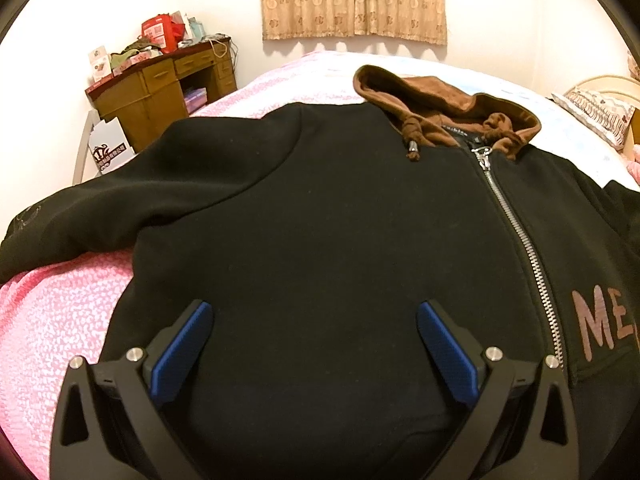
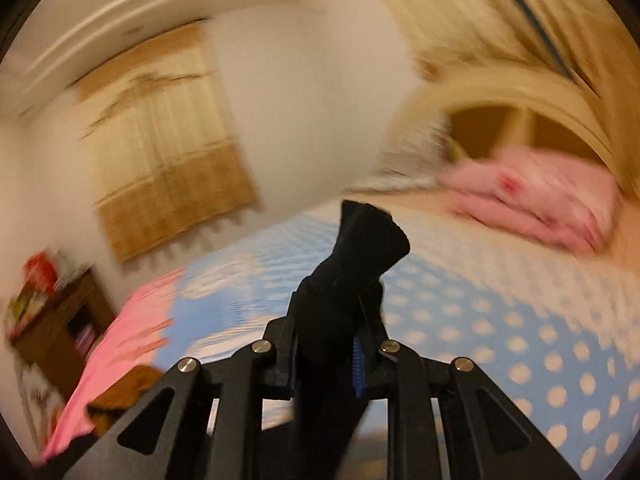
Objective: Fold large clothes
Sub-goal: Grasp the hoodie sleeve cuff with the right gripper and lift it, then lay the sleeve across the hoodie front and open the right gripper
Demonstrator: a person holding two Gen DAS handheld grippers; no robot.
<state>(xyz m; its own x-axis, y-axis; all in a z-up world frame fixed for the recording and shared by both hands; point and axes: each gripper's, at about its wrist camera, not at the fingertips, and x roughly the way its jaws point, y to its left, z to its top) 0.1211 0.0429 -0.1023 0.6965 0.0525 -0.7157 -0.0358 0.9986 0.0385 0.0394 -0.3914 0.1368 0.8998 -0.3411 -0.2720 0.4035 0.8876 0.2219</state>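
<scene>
A black zip hoodie with a brown hood lies front up on the bed, its zipper shut. Its left sleeve stretches out to the left. My left gripper is open and empty, hovering just above the hoodie's lower front. My right gripper is shut on the black ribbed sleeve cuff, which sticks up between the fingers, lifted above the bed. The right wrist view is blurred by motion.
The bed has a pink cover and a blue dotted sheet. A wooden desk with clutter stands at the far left wall. Pillows and folded pink bedding lie by the headboard. Curtains hang behind.
</scene>
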